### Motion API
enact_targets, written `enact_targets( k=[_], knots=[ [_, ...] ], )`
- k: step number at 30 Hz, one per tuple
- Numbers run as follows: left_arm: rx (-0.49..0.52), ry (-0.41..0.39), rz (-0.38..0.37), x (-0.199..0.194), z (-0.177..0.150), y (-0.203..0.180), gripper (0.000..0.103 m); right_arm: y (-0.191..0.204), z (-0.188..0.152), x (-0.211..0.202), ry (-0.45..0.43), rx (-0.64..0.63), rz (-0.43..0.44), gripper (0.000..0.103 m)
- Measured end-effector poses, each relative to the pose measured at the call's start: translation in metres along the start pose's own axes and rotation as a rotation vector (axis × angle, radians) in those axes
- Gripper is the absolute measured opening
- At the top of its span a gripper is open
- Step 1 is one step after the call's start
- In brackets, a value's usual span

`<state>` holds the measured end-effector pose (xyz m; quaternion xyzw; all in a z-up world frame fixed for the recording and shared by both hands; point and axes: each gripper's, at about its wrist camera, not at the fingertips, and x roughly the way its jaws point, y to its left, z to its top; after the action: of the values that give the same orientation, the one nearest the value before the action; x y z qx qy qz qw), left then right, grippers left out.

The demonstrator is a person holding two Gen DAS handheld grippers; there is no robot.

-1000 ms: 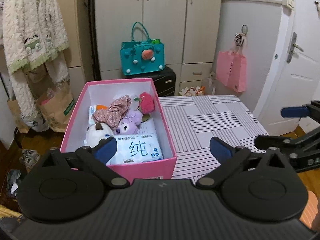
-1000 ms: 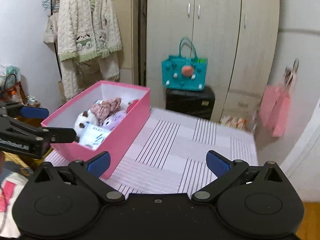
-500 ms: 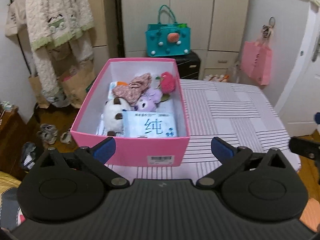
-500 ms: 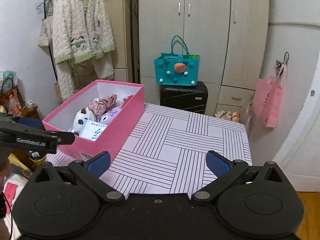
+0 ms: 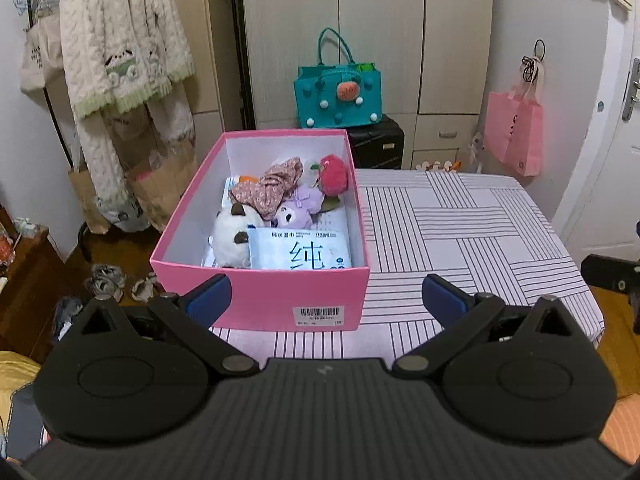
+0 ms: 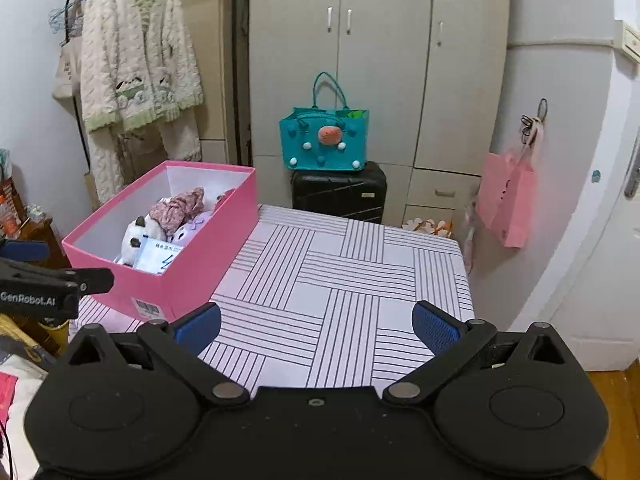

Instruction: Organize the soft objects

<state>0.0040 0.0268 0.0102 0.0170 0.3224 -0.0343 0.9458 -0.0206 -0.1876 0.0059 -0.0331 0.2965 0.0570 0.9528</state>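
Both the left gripper [image 5: 326, 300] and the right gripper [image 6: 316, 328] stood wide open and empty above the striped tablecloth [image 6: 344, 280]. Ahead of the left one, the pink box [image 5: 264, 300] held a wet-wipes pack [image 5: 300, 254], a white plush cat [image 5: 230, 236], a purple plush [image 5: 298, 208], a red plush [image 5: 334, 174] and a floral cloth [image 5: 268, 188].

I see a box [image 5: 260, 300] on the table's [image 5: 460, 232] left side. Inside it: wipes pack [image 5: 300, 254] at front, plush toys [image 5: 232, 236] behind. Suitcase [image 6: 340, 192] stands behind the table, w/ bag [image 6: 324, 140] on top.
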Motion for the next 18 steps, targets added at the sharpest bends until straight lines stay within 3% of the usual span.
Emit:
enact_targets(
  k=[13, 18],
  knots=[
    [-0.008, -0.061, 0.046, -0.008, -0.005, -0.005, 0.103, 0.007, -0.012, -0.013, -0.073, -0.009, -0.083, 0.103],
    [-0.008, -0.062, 0.048, -0.006, -0.006, -0.006, 0.103, 0.005, -0.011, -0.012, -0.071, -0.002, -0.070, 0.103]
  ],
)
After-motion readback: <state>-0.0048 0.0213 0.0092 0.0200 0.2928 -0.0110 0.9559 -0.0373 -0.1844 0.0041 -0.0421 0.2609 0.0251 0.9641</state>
